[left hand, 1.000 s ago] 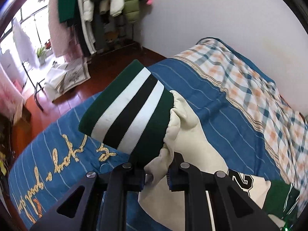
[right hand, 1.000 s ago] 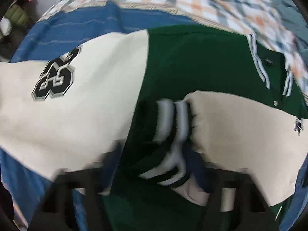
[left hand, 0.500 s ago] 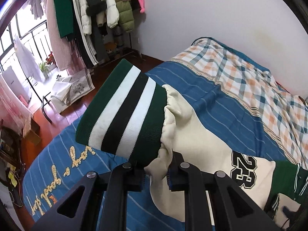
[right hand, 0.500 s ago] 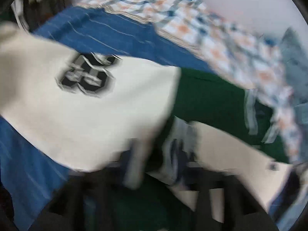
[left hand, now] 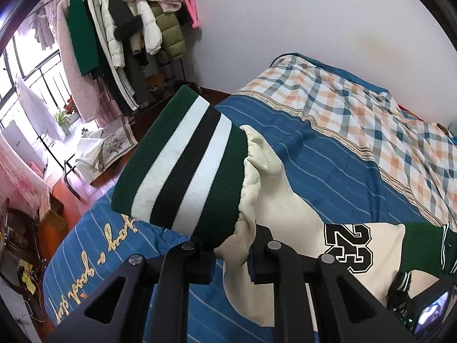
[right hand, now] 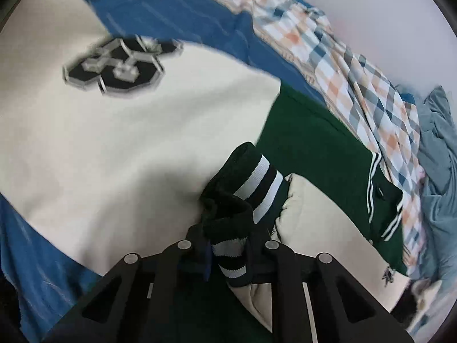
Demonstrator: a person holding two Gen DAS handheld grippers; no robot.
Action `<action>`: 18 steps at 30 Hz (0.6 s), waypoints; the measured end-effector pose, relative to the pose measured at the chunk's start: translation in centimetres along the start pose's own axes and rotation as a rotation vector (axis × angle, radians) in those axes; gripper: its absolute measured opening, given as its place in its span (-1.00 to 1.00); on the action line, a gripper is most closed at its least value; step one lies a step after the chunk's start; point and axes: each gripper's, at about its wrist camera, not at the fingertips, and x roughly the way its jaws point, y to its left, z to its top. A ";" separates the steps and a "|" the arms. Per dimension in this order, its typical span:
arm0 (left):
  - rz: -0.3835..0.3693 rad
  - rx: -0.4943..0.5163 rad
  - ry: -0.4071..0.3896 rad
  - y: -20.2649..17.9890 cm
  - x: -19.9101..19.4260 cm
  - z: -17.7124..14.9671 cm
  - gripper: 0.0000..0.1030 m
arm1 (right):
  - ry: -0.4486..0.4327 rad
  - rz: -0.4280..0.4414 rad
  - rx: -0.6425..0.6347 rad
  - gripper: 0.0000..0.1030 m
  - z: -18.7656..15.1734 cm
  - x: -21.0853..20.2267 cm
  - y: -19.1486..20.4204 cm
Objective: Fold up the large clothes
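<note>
A green varsity jacket (right hand: 314,140) with cream sleeves lies on the bed. My left gripper (left hand: 232,253) is shut on one cream sleeve (left hand: 274,188) just behind its green, white and black striped cuff (left hand: 182,165), holding it lifted above the bed. A black "23" patch (left hand: 350,247) shows on that sleeve, and also in the right wrist view (right hand: 114,65). My right gripper (right hand: 228,253) is shut on the other sleeve's striped cuff (right hand: 251,183), held over the jacket's green body. That cream sleeve (right hand: 320,223) trails to the right.
The bed has a blue striped cover (left hand: 328,165) with gold lettering (left hand: 85,260) and a plaid quilt (left hand: 357,108) at the far side. A rack of hanging coats (left hand: 122,34) stands by the white wall. A grey-blue cloth (right hand: 437,148) lies at the bed's right.
My left gripper has lifted the sleeve higher, so more of the room and the "23" patch show. My right gripper has lifted its cuff and moved over the jacket.
</note>
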 end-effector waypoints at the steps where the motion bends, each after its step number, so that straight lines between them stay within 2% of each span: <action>1: 0.001 0.006 -0.003 0.0 -0.2 0.0 -0.75 | -0.024 0.025 0.002 -0.68 0.0 -0.9 0.2; 3: 0.000 0.014 -0.005 -0.3 -0.4 0.0 -0.75 | -0.074 0.066 -0.037 -0.67 -0.5 -3.2 1.7; 5: 0.000 0.025 -0.003 -0.5 -0.6 0.0 -0.75 | -0.063 0.053 -0.093 -0.58 -0.8 -3.1 3.4; 7: -0.003 0.038 -0.010 -0.9 -1.1 0.1 -0.75 | -0.031 0.070 -0.063 -0.53 -0.9 -2.5 3.0; 8: -0.007 0.047 -0.018 -1.1 -1.5 0.2 -0.75 | -0.020 0.121 -0.008 -0.41 -0.9 -2.7 1.9; 9: -0.013 0.060 -0.028 -1.5 -2.1 0.3 -0.75 | -0.011 0.182 0.057 -0.04 -0.9 -3.0 0.5; 10: -0.021 0.071 -0.035 -1.9 -2.6 0.4 -0.75 | -0.004 0.267 0.148 0.19 -1.1 -3.6 -1.5; 11: -0.030 0.079 -0.040 -2.2 -3.1 0.5 -0.76 | -0.002 0.342 0.248 0.53 -1.8 -4.3 -3.6; 12: -0.043 0.097 -0.054 -3.0 -4.0 0.6 -0.76 | -0.005 0.379 0.336 0.59 -2.7 -5.0 -5.6; 13: -0.052 0.120 -0.069 -3.8 -4.9 0.6 -0.76 | -0.003 0.381 0.445 0.59 -4.2 -5.9 -8.4; 15: -0.080 0.155 -0.091 -5.7 -6.7 0.4 -0.76 | 0.019 0.361 0.561 0.61 -6.7 -6.7 -11.3; 16: -0.109 0.186 -0.106 -7.5 -8.2 0.1 -0.76 | 0.049 0.327 0.624 0.62 -8.4 -6.8 -13.1; 18: -0.155 0.238 -0.127 -10.8 -10.5 -0.4 -0.76 | 0.130 0.204 0.714 0.64 -11.9 -6.2 -16.3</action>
